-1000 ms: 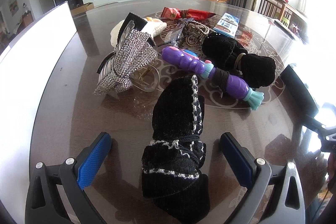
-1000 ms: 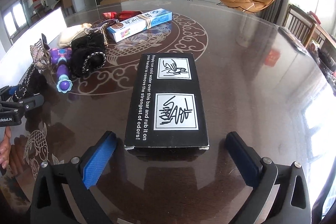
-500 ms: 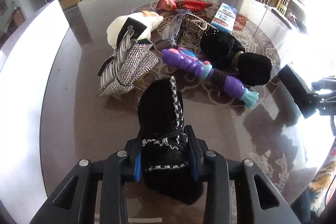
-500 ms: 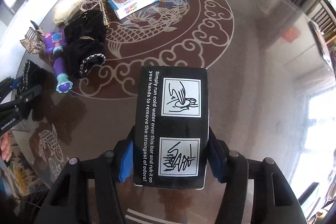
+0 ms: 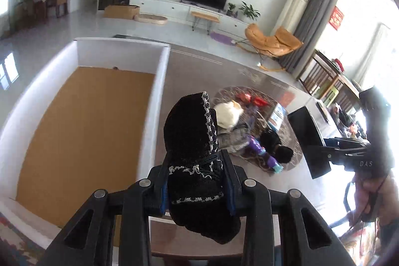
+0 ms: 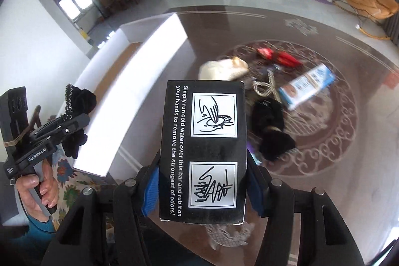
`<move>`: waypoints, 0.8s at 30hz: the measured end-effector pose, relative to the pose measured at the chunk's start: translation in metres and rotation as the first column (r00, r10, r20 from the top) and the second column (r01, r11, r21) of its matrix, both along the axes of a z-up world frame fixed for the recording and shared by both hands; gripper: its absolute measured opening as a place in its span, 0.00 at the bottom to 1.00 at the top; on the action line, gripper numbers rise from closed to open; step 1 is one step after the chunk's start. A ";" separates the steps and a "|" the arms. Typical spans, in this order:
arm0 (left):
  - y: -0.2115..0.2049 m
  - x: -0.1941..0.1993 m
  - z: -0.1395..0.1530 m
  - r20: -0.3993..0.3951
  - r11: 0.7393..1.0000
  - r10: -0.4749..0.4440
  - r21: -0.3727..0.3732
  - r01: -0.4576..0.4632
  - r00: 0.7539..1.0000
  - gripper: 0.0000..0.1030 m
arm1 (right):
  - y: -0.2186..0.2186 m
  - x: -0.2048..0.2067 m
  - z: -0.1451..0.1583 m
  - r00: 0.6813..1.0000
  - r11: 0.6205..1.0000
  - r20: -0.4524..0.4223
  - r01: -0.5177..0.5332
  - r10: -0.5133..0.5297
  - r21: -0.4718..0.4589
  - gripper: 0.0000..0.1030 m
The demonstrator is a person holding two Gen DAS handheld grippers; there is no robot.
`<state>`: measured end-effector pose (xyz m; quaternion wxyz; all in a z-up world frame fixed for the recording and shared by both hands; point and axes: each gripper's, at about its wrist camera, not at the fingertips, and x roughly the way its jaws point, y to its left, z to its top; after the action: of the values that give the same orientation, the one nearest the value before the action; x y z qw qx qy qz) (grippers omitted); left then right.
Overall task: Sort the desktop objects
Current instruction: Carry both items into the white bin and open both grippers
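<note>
A black hair bow (image 5: 194,141) with white trim is pinched between the blue pads of my left gripper (image 5: 197,187), which holds it in the air beside the white box (image 5: 159,96) with a brown floor. My right gripper (image 6: 203,188) is shut on a black box (image 6: 203,153) printed with white text and two drawings, held up above the table. The right wrist view shows the left gripper (image 6: 72,124) with the bow (image 6: 79,101) close to the white box's wall (image 6: 139,91). The left wrist view shows the black box (image 5: 309,141) at the right.
On the dark patterned table (image 6: 324,129) lies a pile: a cream pouch (image 6: 222,69), a red packet (image 6: 276,56), a blue and white carton (image 6: 306,86), black fabric pieces (image 6: 271,129) and a purple toy (image 5: 261,153). A hand (image 6: 37,188) grips the left handle.
Both grippers went from open around their things to shut on them. Both then rose off the table, the bow and the black box lifted, toward the white box.
</note>
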<state>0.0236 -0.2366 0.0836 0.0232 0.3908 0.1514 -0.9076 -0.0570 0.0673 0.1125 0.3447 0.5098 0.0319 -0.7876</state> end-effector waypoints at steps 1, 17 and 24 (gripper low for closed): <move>-0.021 0.004 0.003 0.006 0.998 0.050 -0.026 -0.050 0.999 0.33 | -0.031 0.001 0.005 0.999 0.999 -0.011 -0.039 0.038 -0.030 0.57; -0.148 0.016 -0.091 0.317 0.942 0.335 -0.129 -0.309 0.888 0.63 | -0.317 0.072 -0.049 0.931 0.931 -0.020 -0.365 0.366 0.013 0.62; -0.110 0.021 -0.058 0.161 0.946 0.325 -0.082 -0.315 0.932 0.71 | -0.232 0.073 -0.022 0.944 0.960 -0.208 -0.274 0.255 -0.067 0.83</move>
<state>0.0451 -0.3462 0.0258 0.1943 0.4371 0.1857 -0.8583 0.0157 -0.1648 0.0903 0.4662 0.4033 0.0963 -0.7815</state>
